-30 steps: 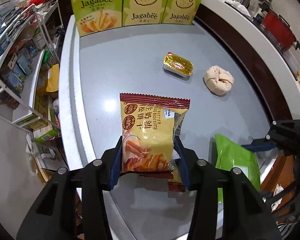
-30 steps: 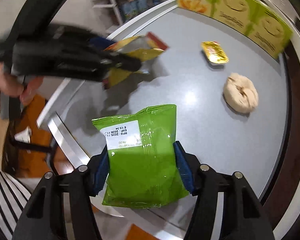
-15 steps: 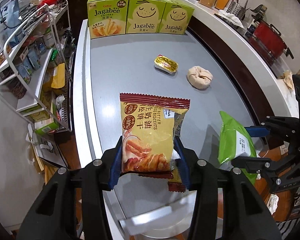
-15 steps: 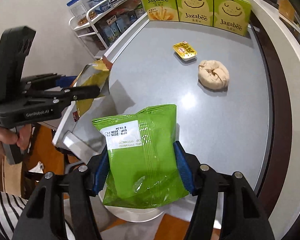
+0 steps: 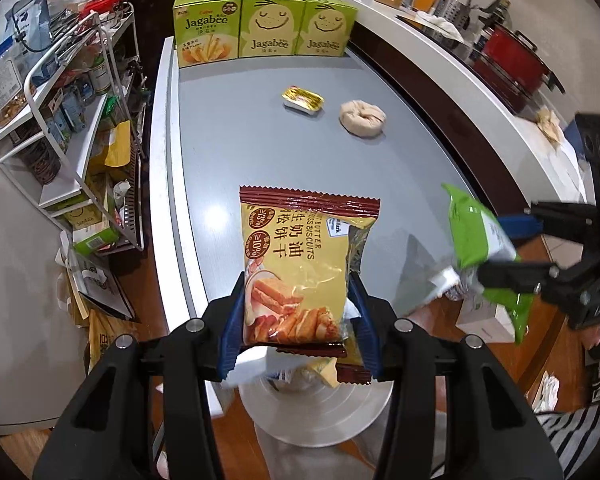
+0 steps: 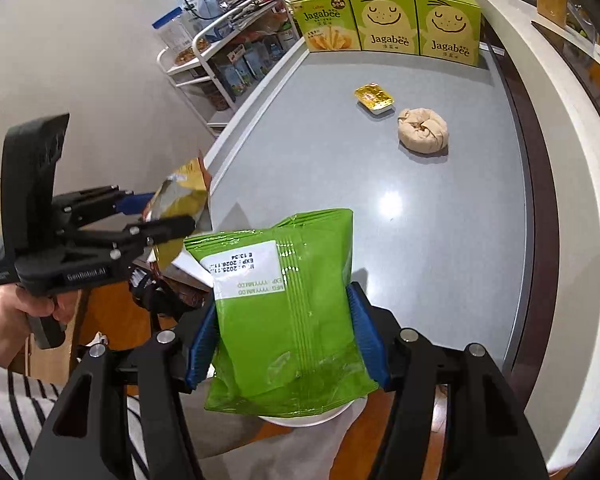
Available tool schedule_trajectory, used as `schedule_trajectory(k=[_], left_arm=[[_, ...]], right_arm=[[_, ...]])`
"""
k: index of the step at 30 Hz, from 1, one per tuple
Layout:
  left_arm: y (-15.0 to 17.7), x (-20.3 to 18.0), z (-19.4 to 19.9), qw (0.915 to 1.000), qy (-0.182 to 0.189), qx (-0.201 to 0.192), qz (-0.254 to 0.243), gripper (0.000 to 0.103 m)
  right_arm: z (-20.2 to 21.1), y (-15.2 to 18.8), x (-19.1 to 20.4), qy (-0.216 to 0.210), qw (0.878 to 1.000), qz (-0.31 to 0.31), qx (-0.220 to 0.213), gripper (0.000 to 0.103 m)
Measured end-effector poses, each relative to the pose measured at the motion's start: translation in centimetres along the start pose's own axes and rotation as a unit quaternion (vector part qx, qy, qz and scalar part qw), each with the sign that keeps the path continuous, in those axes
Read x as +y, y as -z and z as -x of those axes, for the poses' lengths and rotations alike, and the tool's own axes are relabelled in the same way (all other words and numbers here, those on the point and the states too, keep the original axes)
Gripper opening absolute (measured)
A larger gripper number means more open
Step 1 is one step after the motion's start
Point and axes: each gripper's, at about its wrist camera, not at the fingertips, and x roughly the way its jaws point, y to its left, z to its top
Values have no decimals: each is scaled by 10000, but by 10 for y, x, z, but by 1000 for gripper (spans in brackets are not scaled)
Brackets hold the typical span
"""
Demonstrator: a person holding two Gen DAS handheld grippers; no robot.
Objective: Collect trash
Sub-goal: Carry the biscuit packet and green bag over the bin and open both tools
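My left claw pinches the light, crinkly biscuit packet, my right claw the slippery green packet, both gripped across their sides, near the round white bin.

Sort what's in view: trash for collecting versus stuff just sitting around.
Trash job: yellow biscuit packet in left tool; green packet in right tool; gold-foil tub; crumpled paper wad.

Lying about: Jagabee boxes; wire rack; red pot.
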Motion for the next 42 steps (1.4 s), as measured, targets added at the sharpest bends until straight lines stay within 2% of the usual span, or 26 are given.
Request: schedule_trajectory(k=[9,23,30,42], left_arm=[[41,-17,12,9995,80,246,-194,49],[91,-35,9,9963,151,712,-462,49],[114,-42,-12,9911,188,1125,-684,49],[144,-34,-68,9813,37,1813,-645,49]], right_arm=[[13,31,19,-120,9997,166,160,59],[1,83,41,-268,9963,337,737,59],[-29,99,41,-143,9928,351,1137,59],[-106,112,36,282,9855,81,1671,59]])
